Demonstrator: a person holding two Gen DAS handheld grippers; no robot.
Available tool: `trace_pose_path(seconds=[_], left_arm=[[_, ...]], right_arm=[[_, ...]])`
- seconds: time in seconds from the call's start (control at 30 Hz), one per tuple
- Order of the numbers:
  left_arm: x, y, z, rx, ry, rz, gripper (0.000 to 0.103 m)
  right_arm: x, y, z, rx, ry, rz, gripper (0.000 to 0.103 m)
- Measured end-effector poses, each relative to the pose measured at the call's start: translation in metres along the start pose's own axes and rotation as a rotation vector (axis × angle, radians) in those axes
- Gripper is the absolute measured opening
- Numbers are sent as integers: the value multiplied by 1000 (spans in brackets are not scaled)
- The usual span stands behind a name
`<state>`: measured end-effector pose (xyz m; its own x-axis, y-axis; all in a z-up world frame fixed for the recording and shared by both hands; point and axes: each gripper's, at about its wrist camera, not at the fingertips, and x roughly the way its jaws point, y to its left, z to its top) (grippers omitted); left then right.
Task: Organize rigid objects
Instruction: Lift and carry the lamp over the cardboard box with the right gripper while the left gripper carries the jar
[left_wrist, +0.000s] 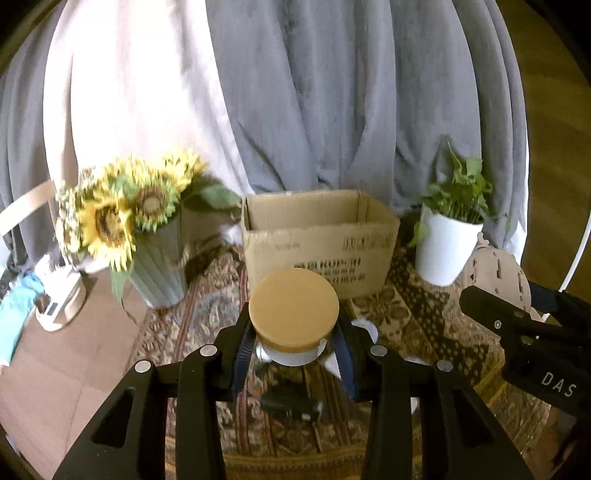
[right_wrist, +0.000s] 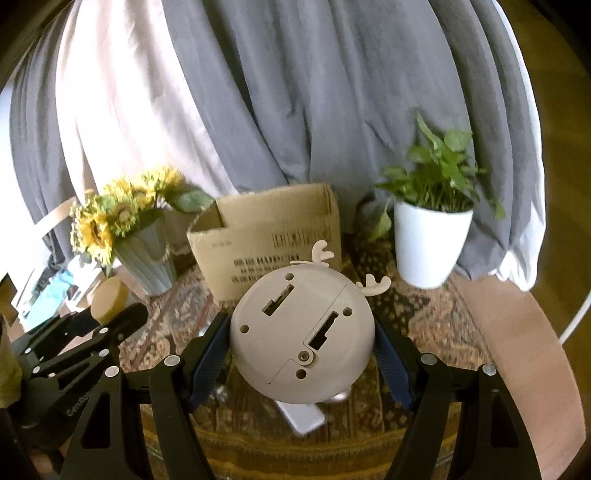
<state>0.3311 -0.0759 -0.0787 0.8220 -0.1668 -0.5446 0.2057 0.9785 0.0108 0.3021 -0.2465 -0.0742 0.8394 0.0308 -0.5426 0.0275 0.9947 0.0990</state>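
While the tan lid (left_wrist: 293, 306) hides its jar, motion blurs the sunflowers (left_wrist: 122, 206).

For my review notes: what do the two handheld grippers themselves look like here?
Both are matte black plastic with angular, cut-out linkage arms joined by round silver pivot pins. The left gripper and right gripper have dark blue ribbed pads on their fingers. White lettering shows on the bodies: "DAS" on the right, partly legible on the left. No cables or sleeves visible.
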Motion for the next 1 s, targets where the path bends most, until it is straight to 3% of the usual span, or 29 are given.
trace_pose_path(seconds=[0.4, 0.7, 1.0], left_arm=[[11, 1, 51, 26, -102, 33, 40], [43, 9, 85, 22, -118, 30, 40], [84, 19, 110, 28, -88, 27, 40]], right_arm=[[12, -2, 49, -23, -85, 47, 75], [40, -1, 87, -33, -122, 85, 75], [79, 2, 121, -52, -102, 110, 75]])
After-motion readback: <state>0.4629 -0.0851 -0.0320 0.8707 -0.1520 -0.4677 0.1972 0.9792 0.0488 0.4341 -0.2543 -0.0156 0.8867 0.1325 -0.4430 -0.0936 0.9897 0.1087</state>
